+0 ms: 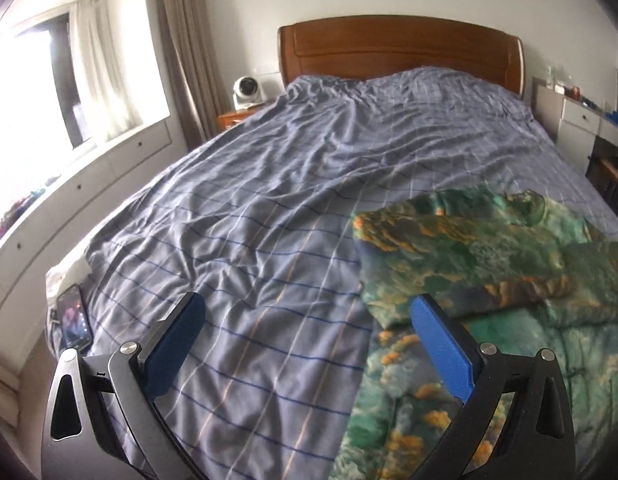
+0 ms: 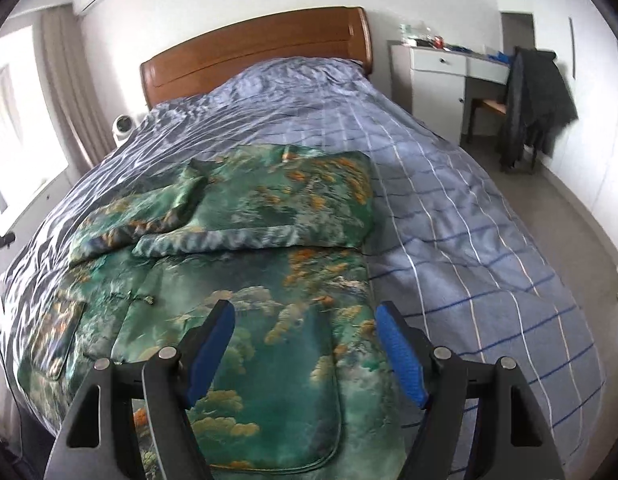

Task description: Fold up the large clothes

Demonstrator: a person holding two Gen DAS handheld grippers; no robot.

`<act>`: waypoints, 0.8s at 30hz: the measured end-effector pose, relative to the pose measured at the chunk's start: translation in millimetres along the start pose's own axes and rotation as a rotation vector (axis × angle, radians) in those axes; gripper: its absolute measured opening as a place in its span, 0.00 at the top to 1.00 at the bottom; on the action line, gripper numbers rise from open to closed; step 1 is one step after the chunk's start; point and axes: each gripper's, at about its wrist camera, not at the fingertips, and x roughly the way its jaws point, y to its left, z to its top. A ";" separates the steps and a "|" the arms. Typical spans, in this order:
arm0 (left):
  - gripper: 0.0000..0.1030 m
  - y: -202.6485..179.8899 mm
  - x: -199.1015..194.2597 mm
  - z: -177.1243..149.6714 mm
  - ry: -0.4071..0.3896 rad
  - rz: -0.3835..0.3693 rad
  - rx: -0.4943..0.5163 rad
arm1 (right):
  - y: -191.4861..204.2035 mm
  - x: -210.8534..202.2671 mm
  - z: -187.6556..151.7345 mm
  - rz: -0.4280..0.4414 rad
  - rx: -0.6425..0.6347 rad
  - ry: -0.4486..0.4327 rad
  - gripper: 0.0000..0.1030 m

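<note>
The left gripper (image 1: 305, 312) hangs above the bed with its jaws spread wide and nothing between them; the right gripper (image 2: 305, 320) hovers likewise, jaws apart and empty, over the green printed garment (image 2: 245, 280). That garment lies flat on the blue checked bedcover (image 2: 449, 216), its upper part folded back over itself, a sleeve draped across. Beyond the garment stands the wooden headboard (image 2: 253, 52). Beside the headboard sit a white fan (image 1: 247, 90) and a white desk (image 2: 441, 64). A phone (image 1: 73, 316) lies at the bedcover's edge. No writing is legible.
</note>
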 end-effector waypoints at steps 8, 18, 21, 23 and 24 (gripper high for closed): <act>0.01 -9.2 -10.7 -7.1 -0.007 0.024 -0.002 | 9.5 -6.0 -5.1 0.005 -0.041 -0.006 0.27; 0.01 2.5 -25.7 -59.4 0.020 -0.001 0.110 | 12.2 4.0 -19.8 -0.039 -0.085 0.028 0.27; 0.01 26.1 -42.0 -61.8 -0.024 0.127 0.208 | 13.9 1.7 -18.5 -0.040 -0.108 0.029 0.27; 0.01 48.2 -60.9 -54.9 -0.074 0.186 0.234 | 16.1 -4.6 -15.1 -0.044 -0.137 0.011 0.27; 0.01 55.8 -67.9 -51.7 -0.090 0.195 0.239 | 17.7 -7.8 -13.4 -0.048 -0.153 0.000 0.27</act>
